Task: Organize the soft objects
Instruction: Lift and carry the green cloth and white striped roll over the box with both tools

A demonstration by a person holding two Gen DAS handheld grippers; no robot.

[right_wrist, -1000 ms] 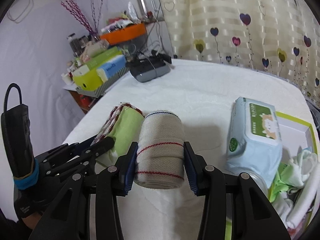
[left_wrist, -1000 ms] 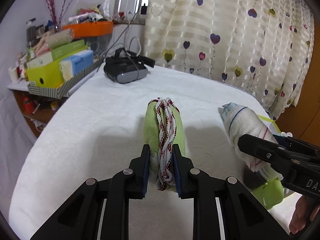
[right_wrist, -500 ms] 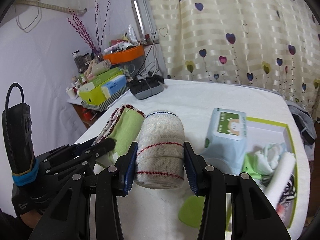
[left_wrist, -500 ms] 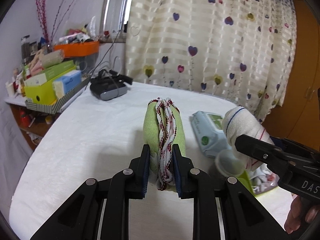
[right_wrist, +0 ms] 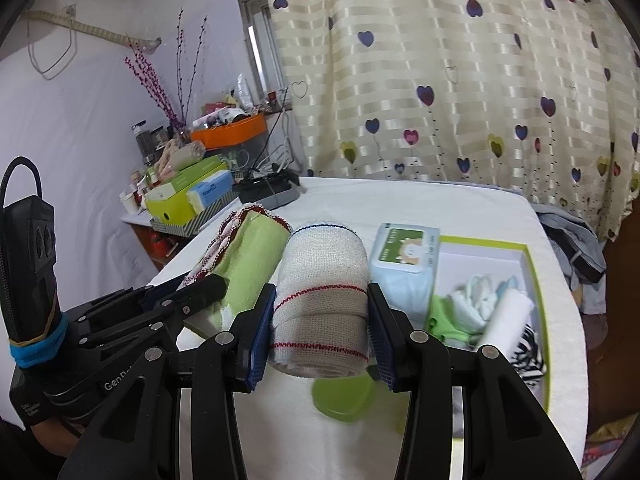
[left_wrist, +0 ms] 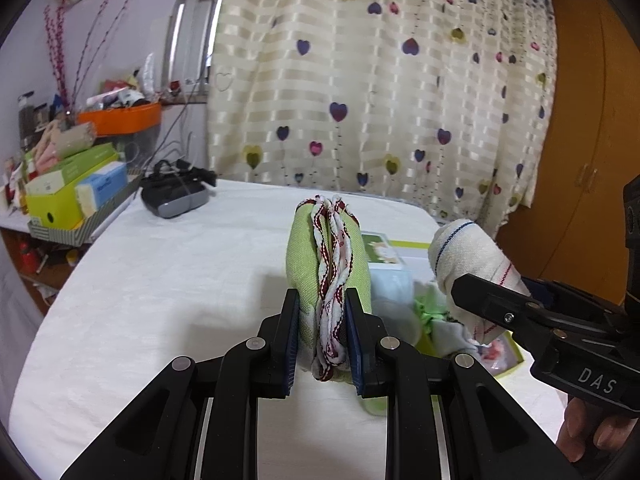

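Note:
My left gripper [left_wrist: 322, 336] is shut on a folded green cloth with red-and-white trim [left_wrist: 316, 264], held above the white table. The cloth also shows in the right wrist view [right_wrist: 248, 252]. My right gripper [right_wrist: 318, 336] is shut on a rolled beige towel with red stripes [right_wrist: 324, 292], held beside the green cloth; the towel also shows in the left wrist view [left_wrist: 464, 256]. A green-rimmed white box [right_wrist: 534, 280] lies to the right and holds several soft items, among them a white roll [right_wrist: 508, 316] and a zebra-striped piece [right_wrist: 528, 356].
A light-blue wet-wipes pack [right_wrist: 404, 264] stands at the box's left side. A green lid [right_wrist: 342, 396] lies under the towel. A black headset [left_wrist: 174, 196] sits at the table's far left. A cluttered shelf with boxes [left_wrist: 68, 188] stands beyond the left edge.
Both grippers have risen and moved right with their loads; the box and wipes pack now lie closer below them. Both grips are unchanged.

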